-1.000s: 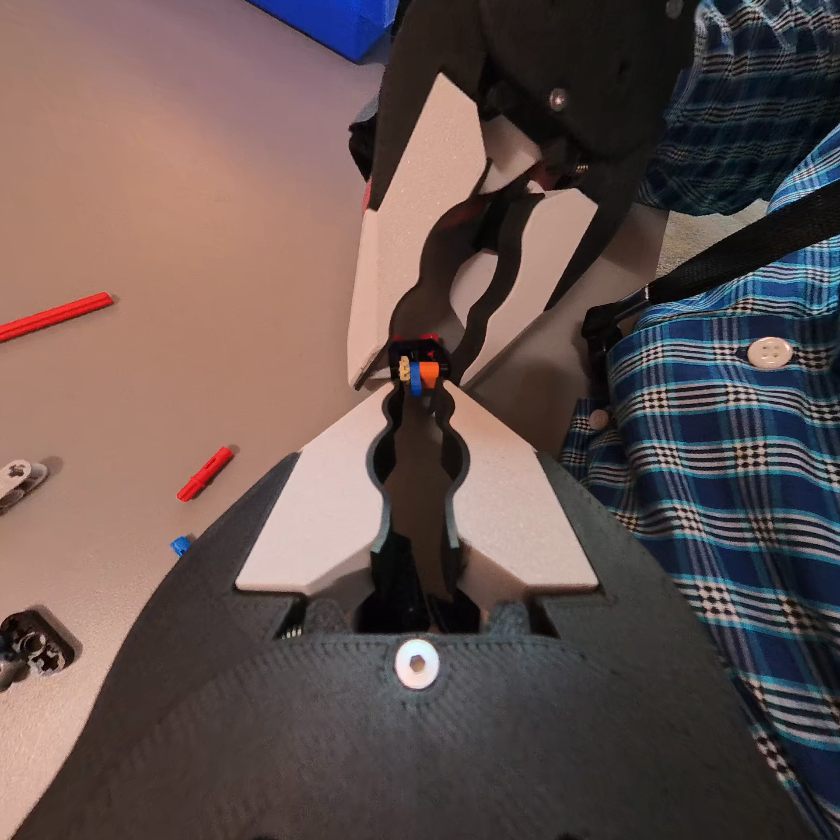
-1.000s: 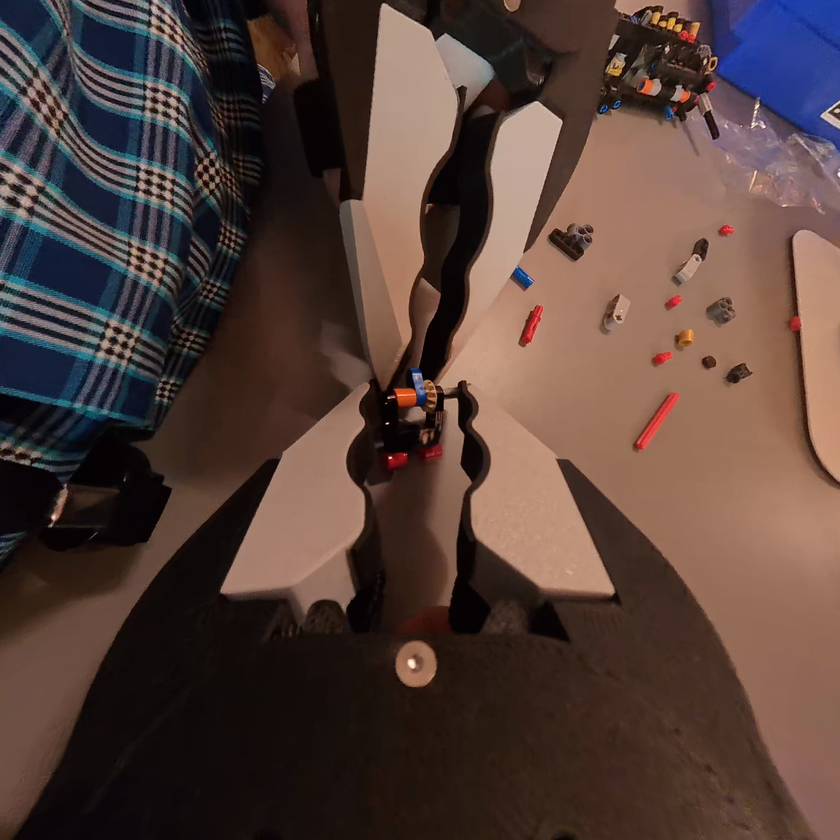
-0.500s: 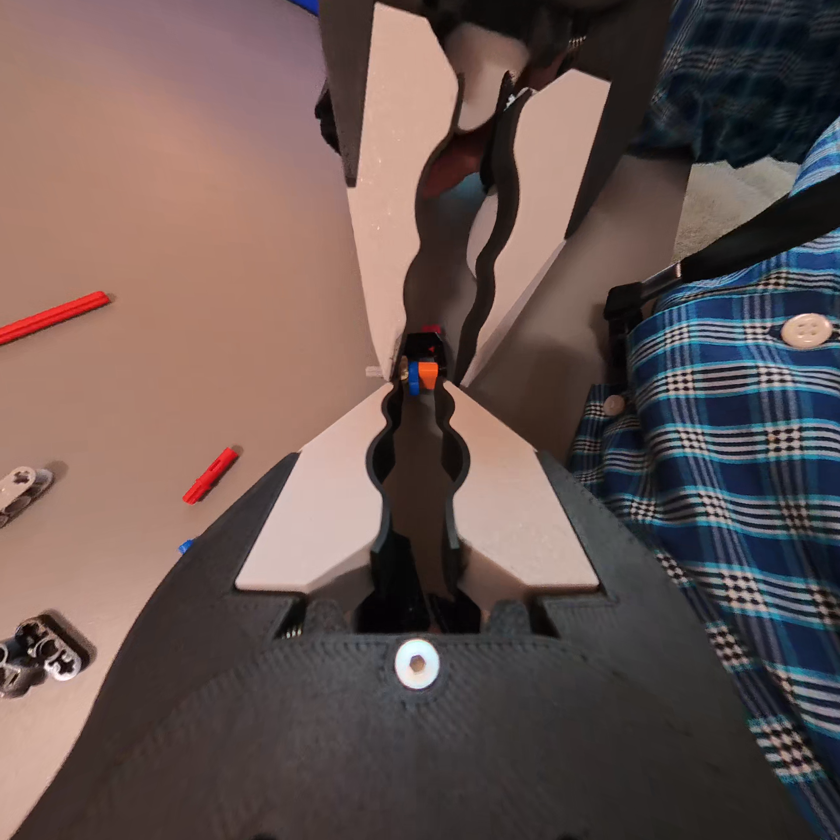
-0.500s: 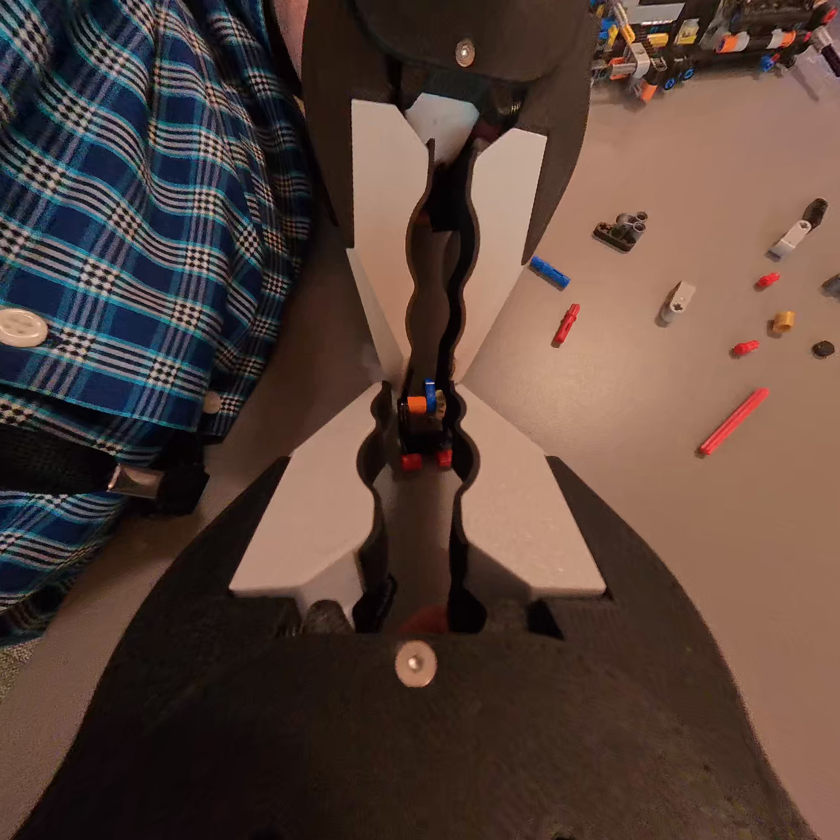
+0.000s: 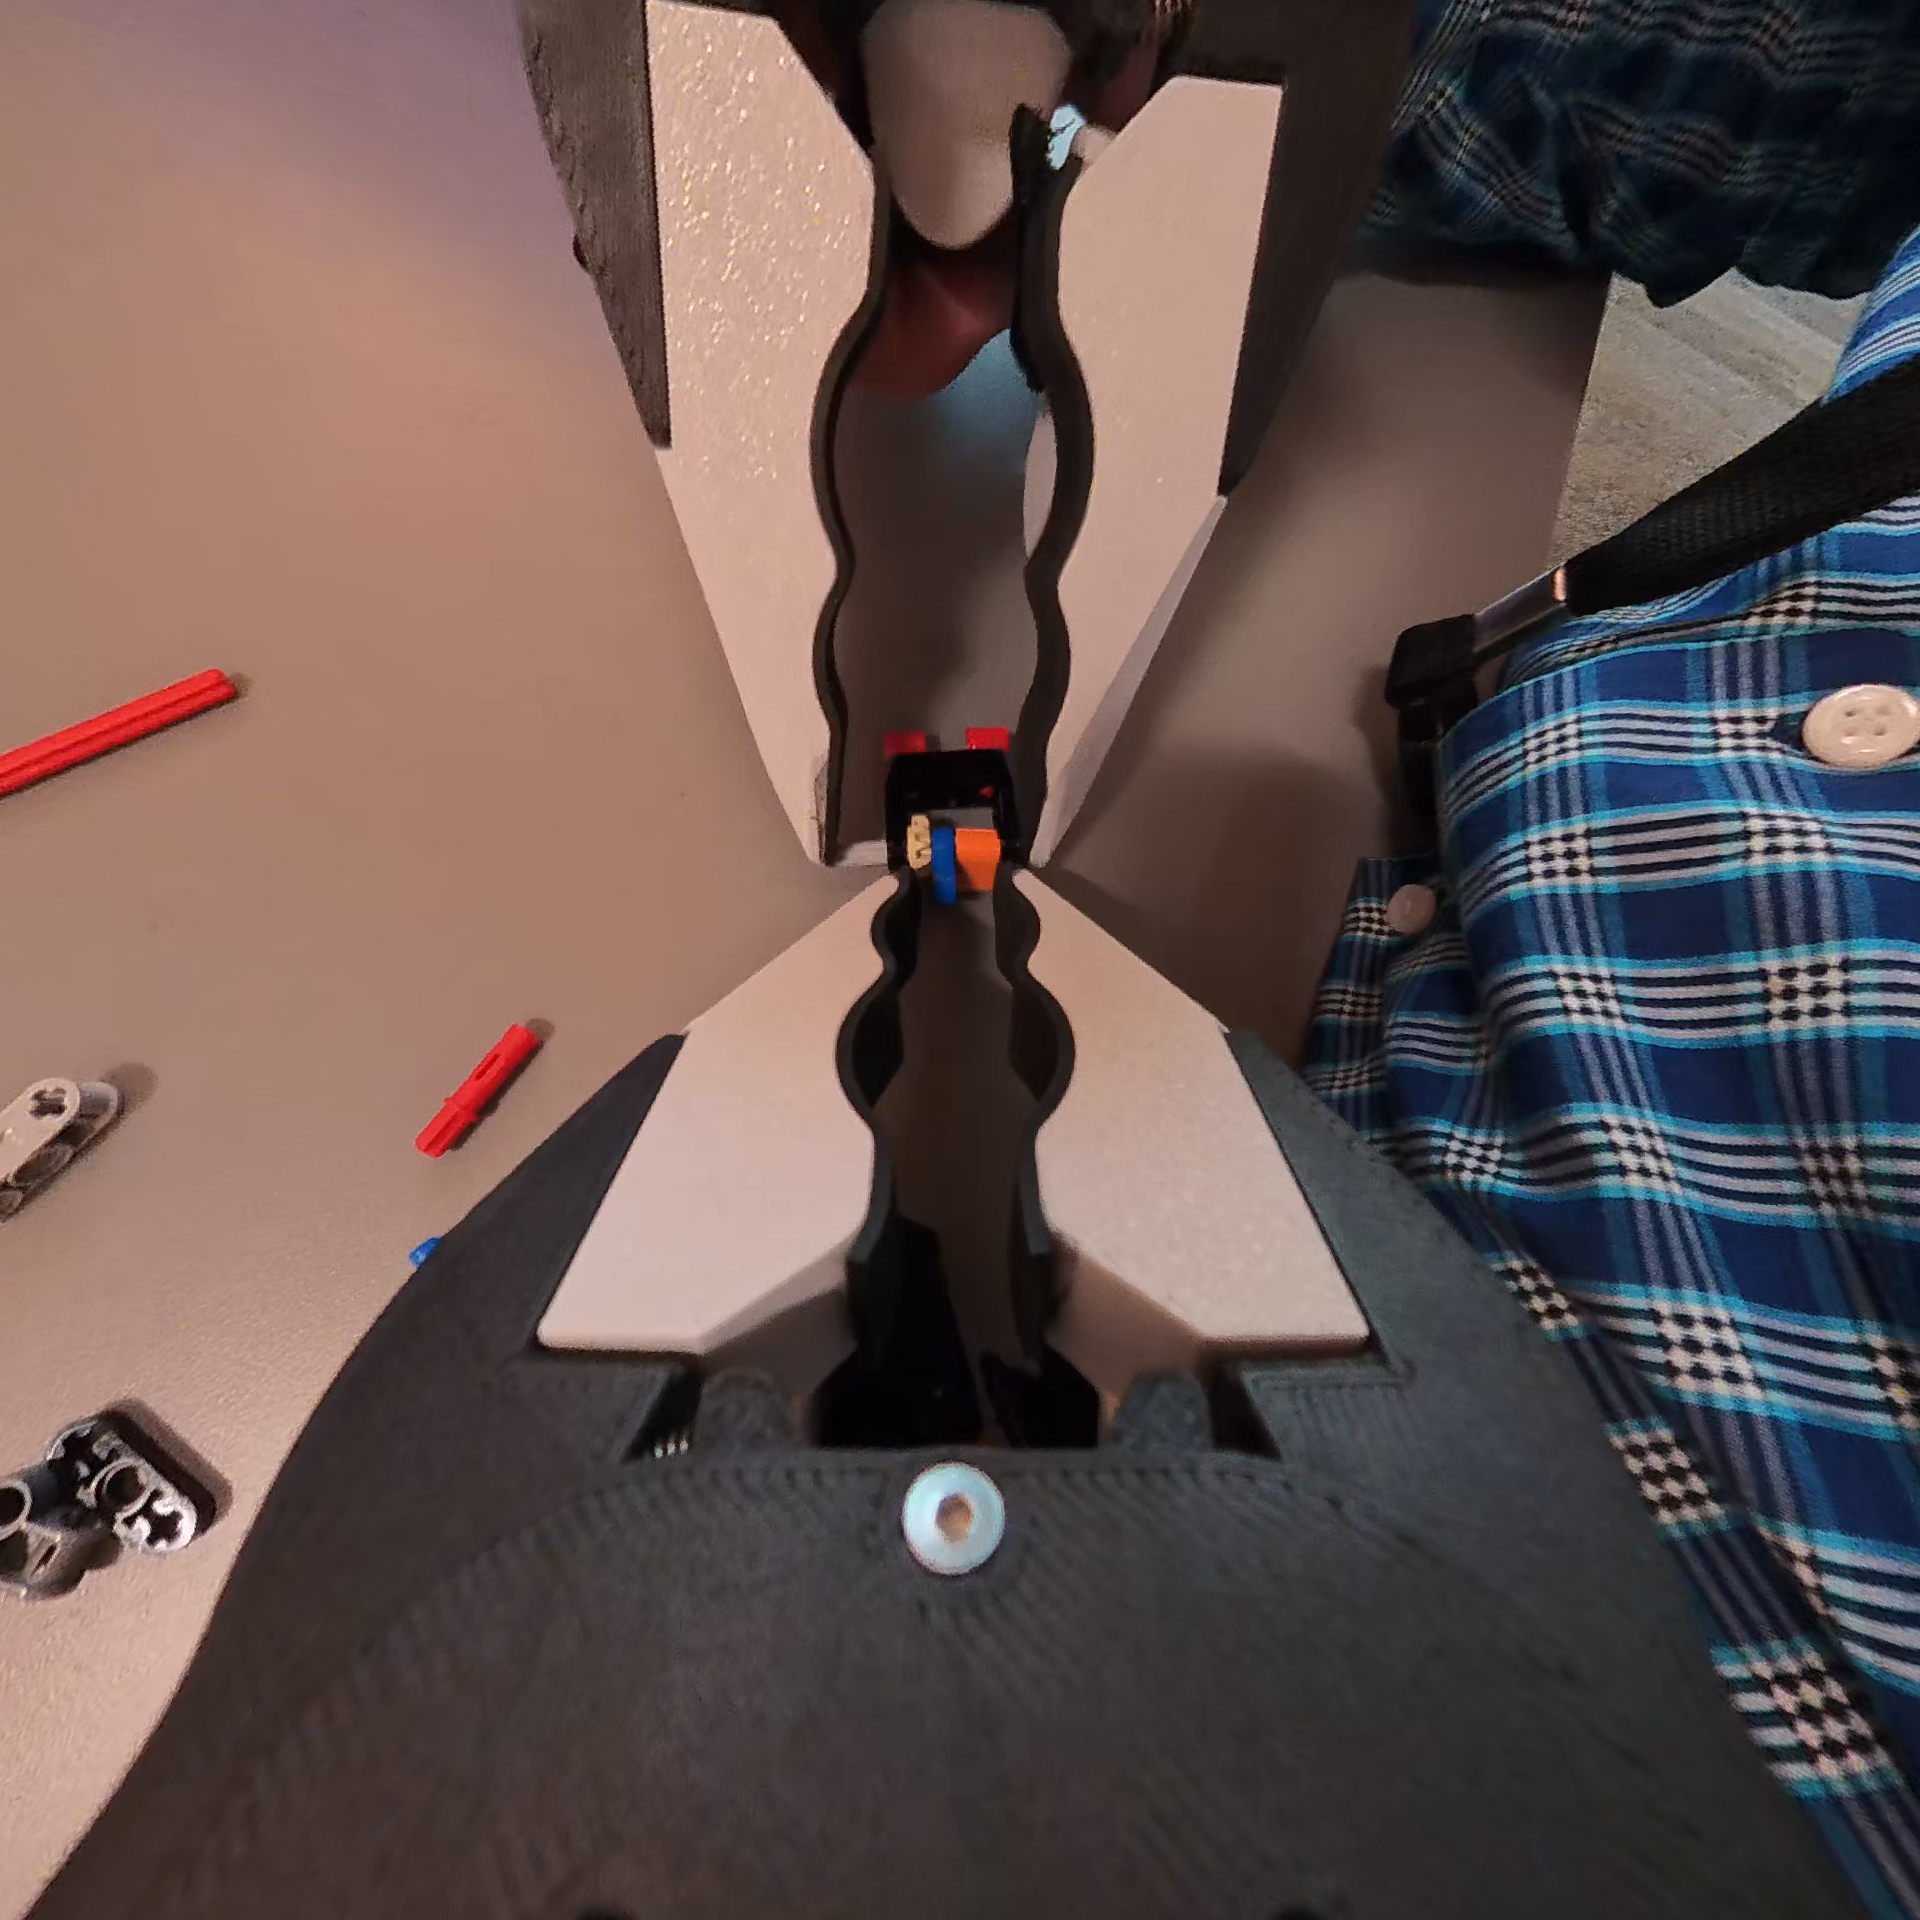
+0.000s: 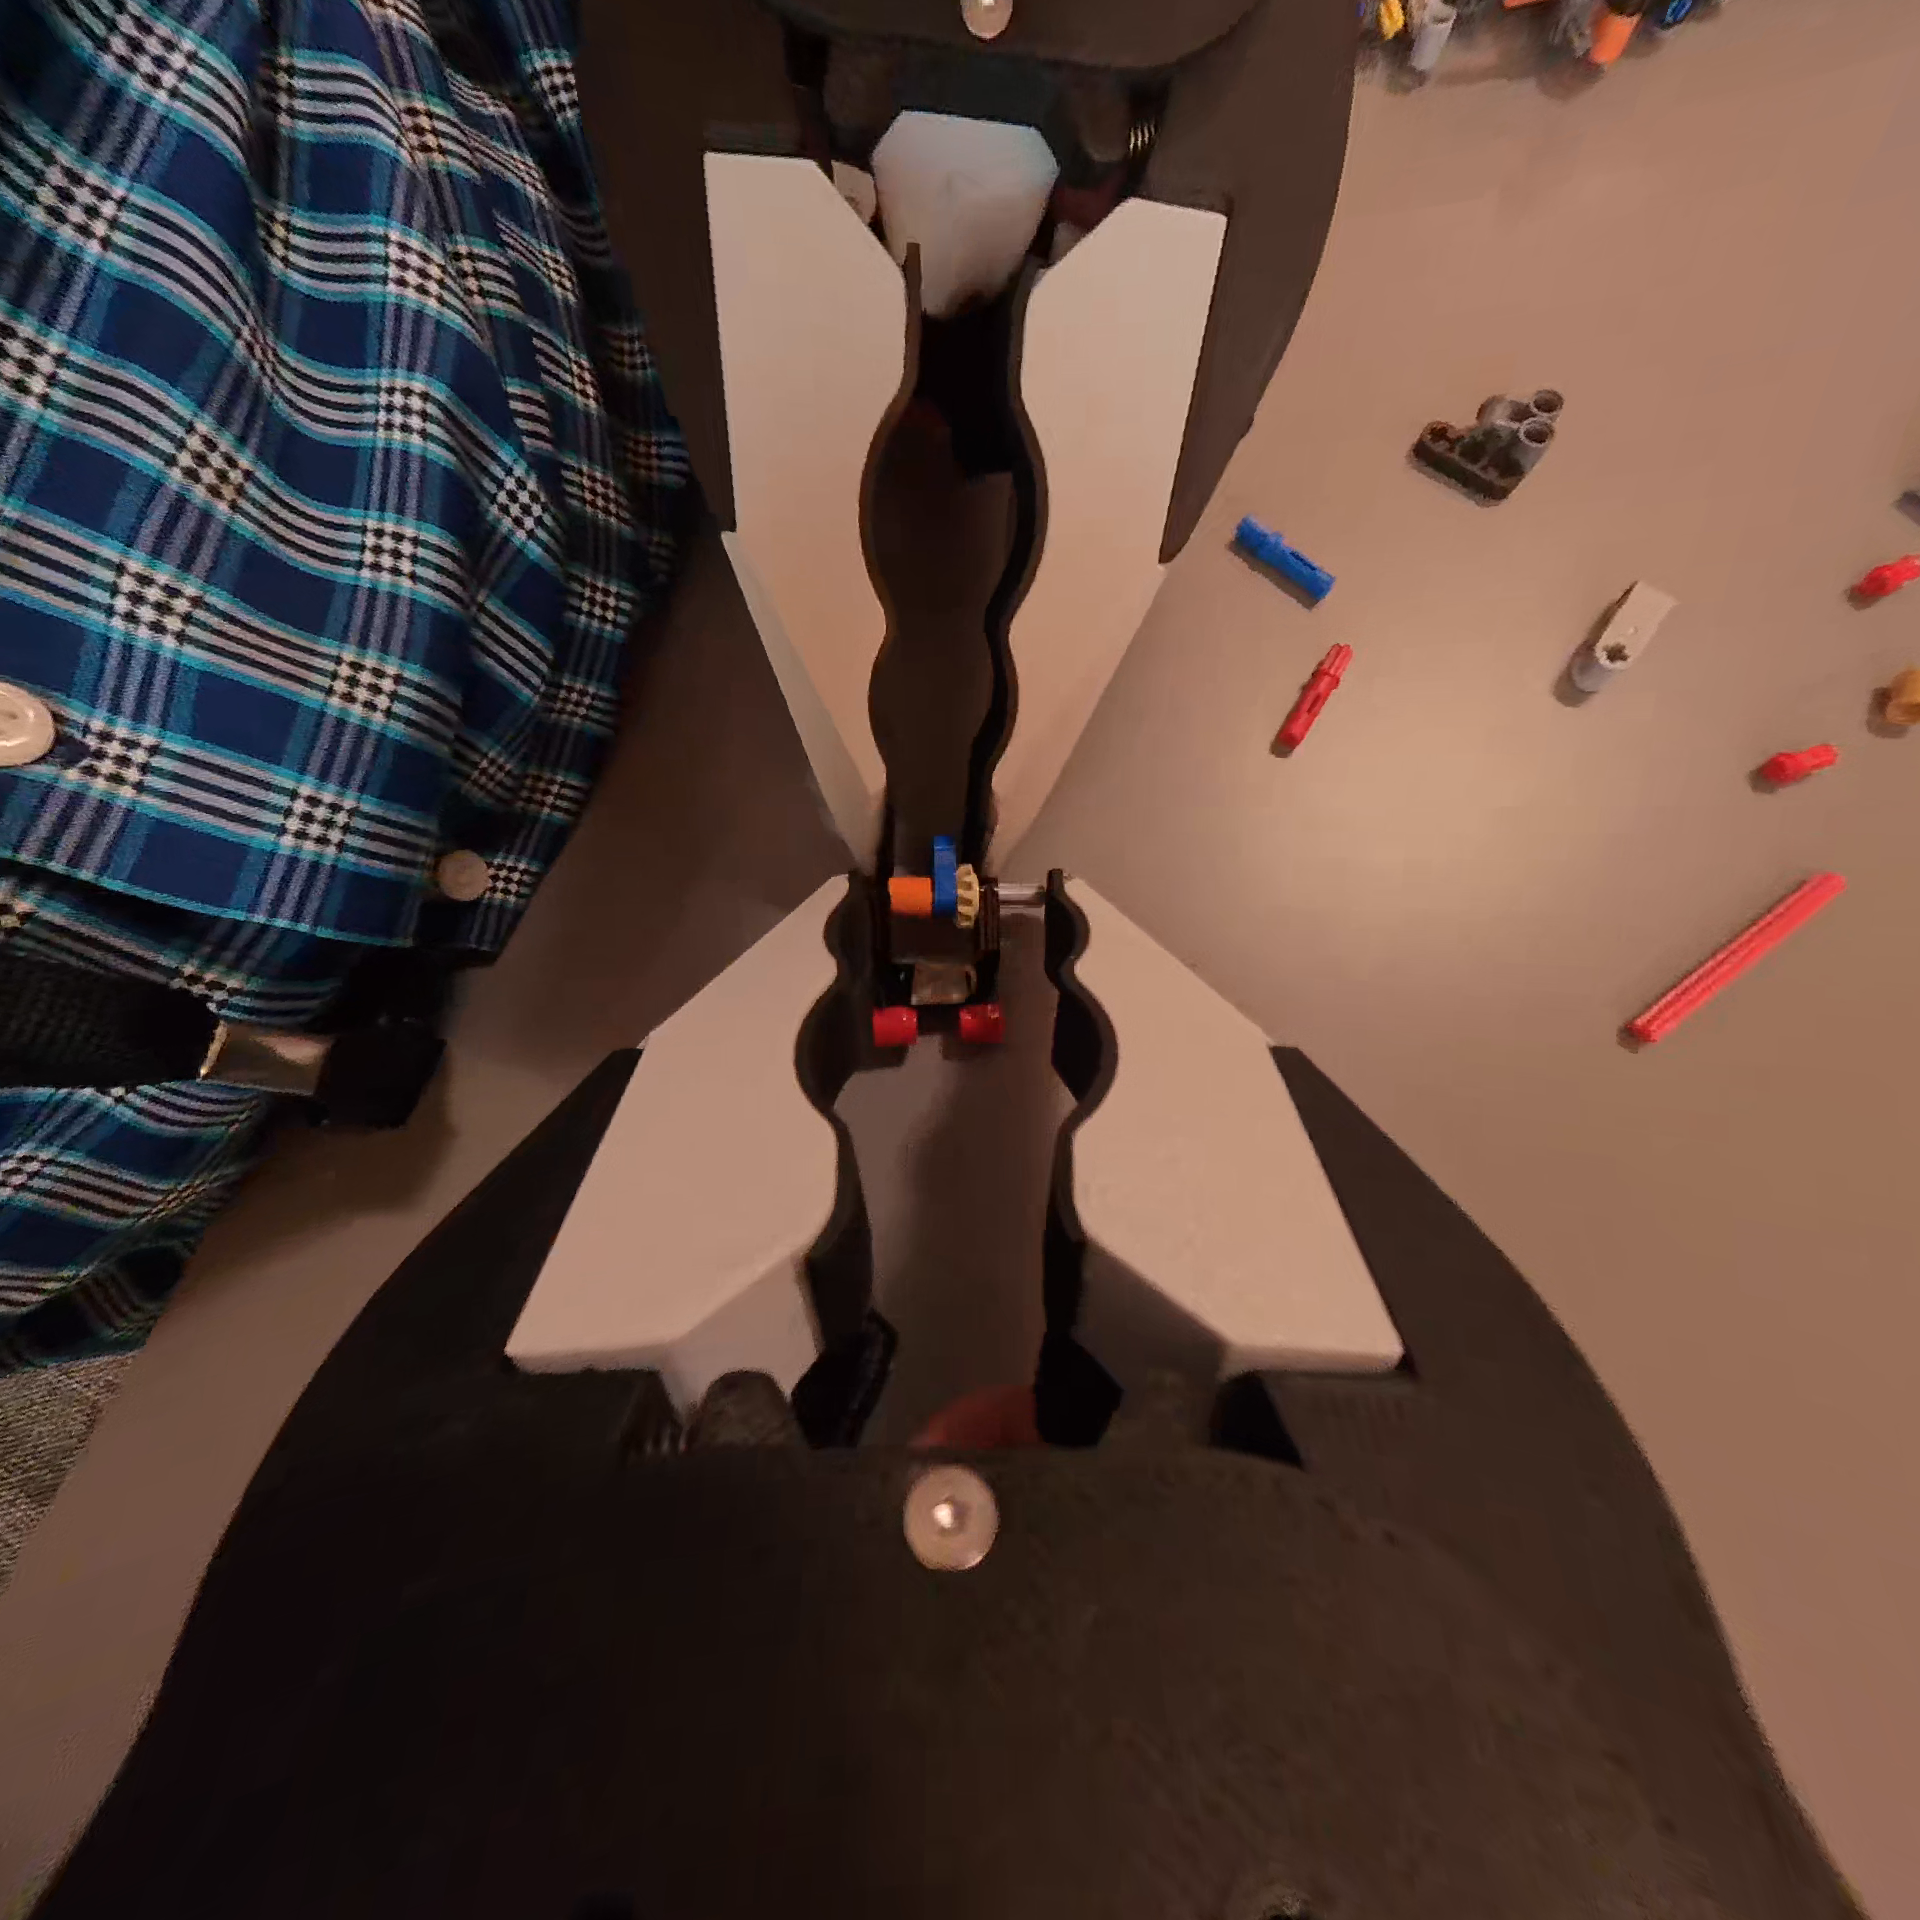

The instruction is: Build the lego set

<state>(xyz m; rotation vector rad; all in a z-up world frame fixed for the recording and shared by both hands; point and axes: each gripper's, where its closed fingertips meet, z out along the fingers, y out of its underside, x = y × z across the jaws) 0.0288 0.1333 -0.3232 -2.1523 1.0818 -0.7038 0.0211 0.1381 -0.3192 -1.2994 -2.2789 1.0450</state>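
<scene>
Left hand-held gripper (image 5: 954, 883) is meeting right hand-held gripper (image 6: 951, 904) tip to tip above the desk (image 6: 1455, 935), both clamping on the assembly (image 6: 940, 935): black frame, orange, blue and tan parts on an axle, two red pins. Loose pieces are lying on the desk: red axle (image 6: 1733, 958), red pin (image 6: 1313, 696), blue pin (image 6: 1284, 558). Plaid shirt (image 6: 260, 468) is sitting beside.

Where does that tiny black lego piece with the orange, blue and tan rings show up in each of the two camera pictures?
Left wrist view: the small black lego assembly sits just above centre, where the two grippers' fingertips meet.
Right wrist view: it sits at centre, again between the meeting fingertips, its red pegs nearest the camera.
Shared landmark: the long red axle on the table, at the left edge in the left view, at the right in the other.
</scene>
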